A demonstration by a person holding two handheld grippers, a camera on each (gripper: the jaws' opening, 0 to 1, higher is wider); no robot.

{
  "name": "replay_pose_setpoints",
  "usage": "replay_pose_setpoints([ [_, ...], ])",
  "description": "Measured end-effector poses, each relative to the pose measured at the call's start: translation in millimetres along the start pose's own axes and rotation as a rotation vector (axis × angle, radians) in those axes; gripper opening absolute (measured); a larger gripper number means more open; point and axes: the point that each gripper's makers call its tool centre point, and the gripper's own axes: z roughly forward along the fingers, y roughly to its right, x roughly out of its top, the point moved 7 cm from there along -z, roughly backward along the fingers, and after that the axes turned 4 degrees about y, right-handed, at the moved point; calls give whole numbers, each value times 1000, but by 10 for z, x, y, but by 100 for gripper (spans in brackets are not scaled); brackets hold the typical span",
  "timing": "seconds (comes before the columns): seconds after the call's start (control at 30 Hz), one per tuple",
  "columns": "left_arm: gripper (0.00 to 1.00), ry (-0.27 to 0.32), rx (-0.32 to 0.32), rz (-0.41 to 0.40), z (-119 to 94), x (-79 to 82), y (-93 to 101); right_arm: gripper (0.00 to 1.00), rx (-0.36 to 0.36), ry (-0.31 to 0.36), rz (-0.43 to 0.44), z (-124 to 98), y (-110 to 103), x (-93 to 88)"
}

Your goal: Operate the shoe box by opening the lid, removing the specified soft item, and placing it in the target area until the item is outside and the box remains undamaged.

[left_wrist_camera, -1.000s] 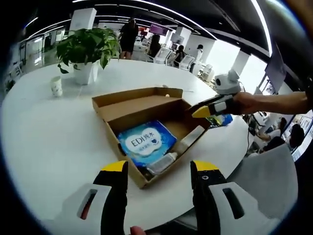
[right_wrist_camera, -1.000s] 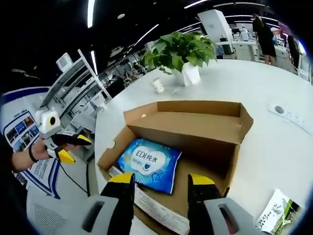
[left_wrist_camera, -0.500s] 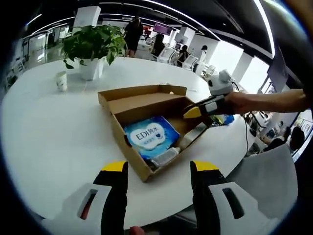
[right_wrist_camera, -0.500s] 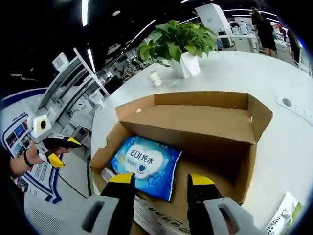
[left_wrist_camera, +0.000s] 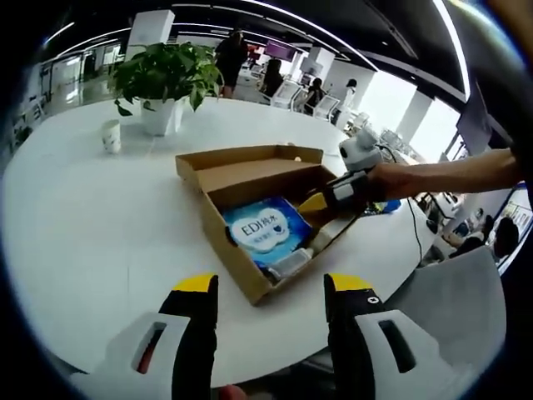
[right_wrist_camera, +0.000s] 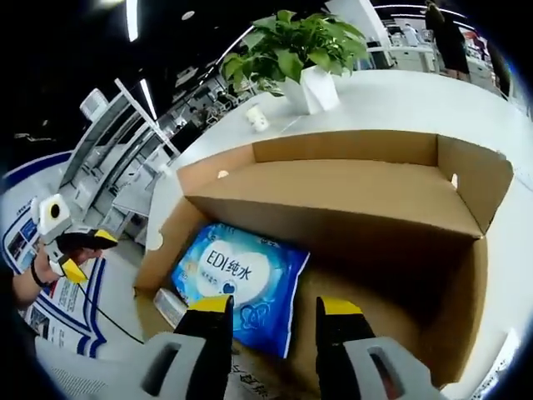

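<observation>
On the white counter point(left_wrist_camera: 92, 225) I count one shoe box point(left_wrist_camera: 250, 283), one blue wipes pack point(left_wrist_camera: 261, 232), one potted plant point(left_wrist_camera: 166, 79) and one small cup point(left_wrist_camera: 111, 136). From the left gripper view the box sits near the middle of the round counter, its lid point(left_wrist_camera: 241, 171) folded back flat toward 12 o'clock. The wipes pack lies flat inside the box tray, with a pale tube-like item point(left_wrist_camera: 291, 263) and a strip of white printed paper point(left_wrist_camera: 329, 232) beside it at about 4 o'clock; I cannot make out what either really is.

My left gripper point(left_wrist_camera: 271, 287) hangs off the near edge of the counter, jaws apart and holding nothing, well clear of the box. My right gripper point(left_wrist_camera: 321, 200) comes in from 3 o'clock in that view, its yellow tips reaching over the box's right wall just beside the pack.

From the right gripper view, the right gripper point(right_wrist_camera: 275, 307) has its jaws apart with nothing between them, poised over the lower right corner of the wipes pack point(right_wrist_camera: 237, 282); whether it touches the pack I cannot tell. The box point(right_wrist_camera: 350, 204) is cut off at the bottom by the gripper body. The left gripper point(right_wrist_camera: 79, 250) shows small at 9 o'clock, held by a hand point(right_wrist_camera: 33, 279). Background people are too small to read.
</observation>
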Motion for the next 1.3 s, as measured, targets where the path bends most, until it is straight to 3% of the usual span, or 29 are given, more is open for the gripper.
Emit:
replay_pose_setpoints([
  [0.23,52,-5,5,-13,-39,-63,-37,30,-6,-15,22,115,-9,-13],
  [0.43,52,-8,11,-21,-54,-87,-62,25,-24,-67,-13,204,-18,-68],
  [0.6,52,-2,12,-32,-41,-82,-51,13,-35,-96,-10,239,18,-130],
  [0.83,51,-6,-1,-32,27,-99,15,1,-34,-80,5,232,34,-89],
  [1.07,51,-8,-20,-29,90,-92,95,0,-35,-83,-13,192,-7,-103],
  [1.3,51,-1,-17,-26,133,-22,111,0,-49,-92,-6,125,94,-98],
])
